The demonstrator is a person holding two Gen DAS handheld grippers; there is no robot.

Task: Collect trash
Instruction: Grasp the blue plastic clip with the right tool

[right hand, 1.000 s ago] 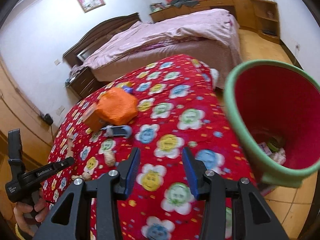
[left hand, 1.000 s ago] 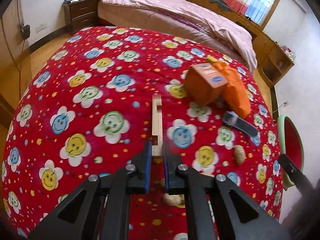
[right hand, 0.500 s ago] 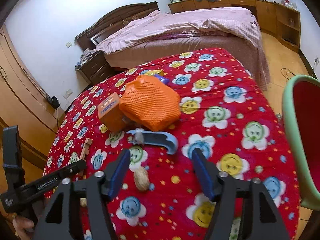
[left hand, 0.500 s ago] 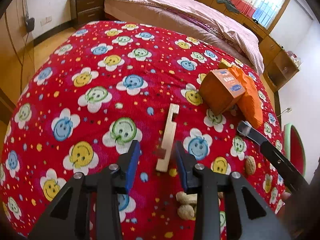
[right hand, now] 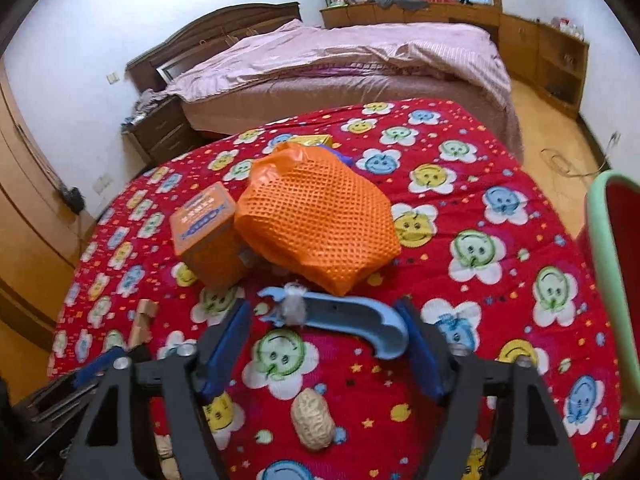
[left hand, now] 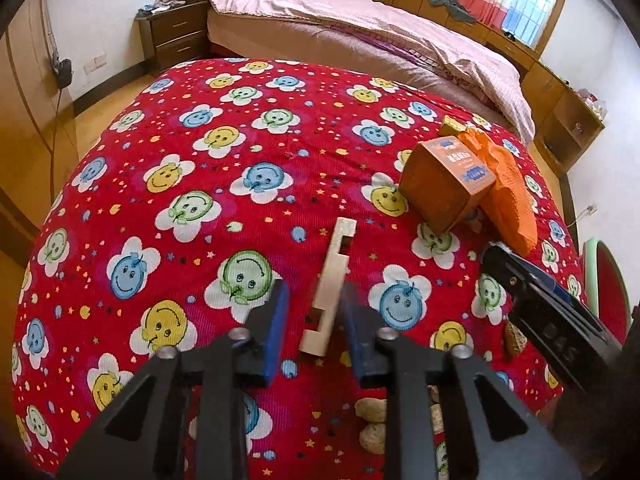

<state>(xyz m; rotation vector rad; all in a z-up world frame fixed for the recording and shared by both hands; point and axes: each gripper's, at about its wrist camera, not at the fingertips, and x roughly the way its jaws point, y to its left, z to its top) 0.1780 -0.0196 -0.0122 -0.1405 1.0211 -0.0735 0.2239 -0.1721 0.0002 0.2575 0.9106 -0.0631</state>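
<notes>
Step in hand: pick-up phase, both hands, nothing lifted yet.

L gripper (left hand: 315,294) is low centre of the left wrist view, straddling the pale notched wooden strip (left hand: 329,292) on the red quilt with smiley-flower print (left hand: 192,168). Jaws have just been closing, strip between them. It looks to touch the right-hand pad w/ a gap on the other side, so not clamped yet; edge contact is hard to read. Strip's long axis runs bottom-centre to upper-right, approx. in line w/ the fingers, notched end pointing away. Next: finish the squeeze, then lift.

R gripper (right hand: 324,310) is low centre of the right wrist view, jaws wide but just been closing, unclamped, around the light-blue curved plastic handle (right hand: 344,316). Handle lies crosswise, long axis left-right in frame, forked end left, hooked end lower right by the right-hand pad; grey fluff on it. Crosswise lie means a wrist roll or a grab at the narrow mid-section, I'd judge.

Orange mesh bag (right hand: 320,220) and orange cardboard box (right hand: 204,232) sit just above. Peanut shell (right hand: 312,420) is below. Green-rimmed red bin (right hand: 608,280) at right edge, the likely drop spot.
</notes>
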